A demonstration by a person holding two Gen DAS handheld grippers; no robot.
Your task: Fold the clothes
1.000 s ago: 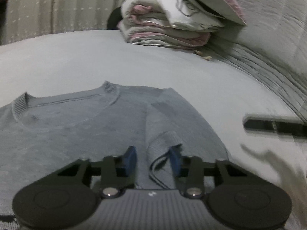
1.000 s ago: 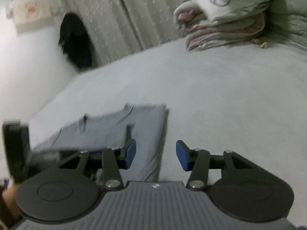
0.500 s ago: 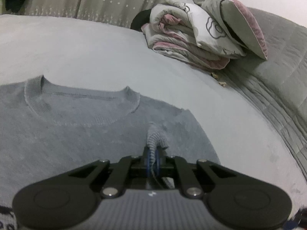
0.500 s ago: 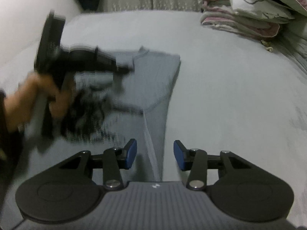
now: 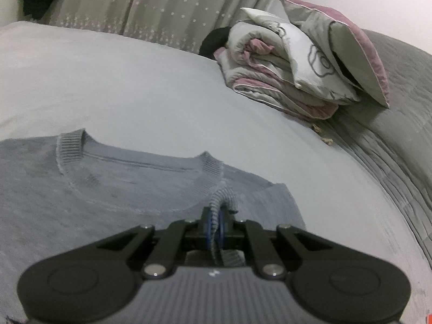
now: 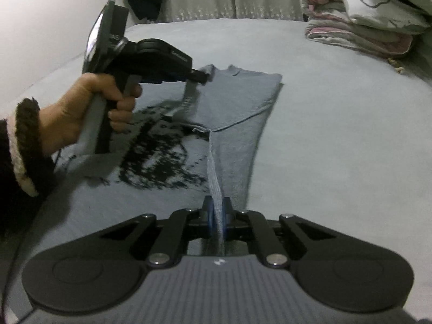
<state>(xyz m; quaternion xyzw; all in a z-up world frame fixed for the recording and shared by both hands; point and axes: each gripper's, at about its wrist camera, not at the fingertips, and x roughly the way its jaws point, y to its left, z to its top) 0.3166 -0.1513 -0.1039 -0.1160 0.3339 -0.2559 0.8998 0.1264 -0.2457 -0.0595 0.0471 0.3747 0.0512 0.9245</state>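
1. Left wrist view: the left gripper (image 5: pixel 214 225) is pinching the ribbed cuff (image 5: pixel 222 202) of a sleeve between its blue pads, the jaws clamped tight on the knit. The grey sweater (image 5: pixel 94 189) is lying flat on the pale bed (image 5: pixel 135 86), its ribbed neckline facing away toward the curtain (image 5: pixel 162 8). A folded quilt (image 5: pixel 283 75) with a pillow (image 5: pixel 351 43) on top is sitting well apart, at the far right of the bed.

2. Right wrist view: the right gripper (image 6: pixel 217 217) is gripping a ridge of the sweater's (image 6: pixel 237 124) fabric, jaws pressed together on it, so a thin fold is rising up from the cloth. Farther off, the person's hand (image 6: pixel 89 108) is holding the left gripper (image 6: pixel 202 77), which is lifting the cuff above the sweater's black pattern (image 6: pixel 159 156). The sweater is lying lengthwise on the bed (image 6: pixel 337 140).
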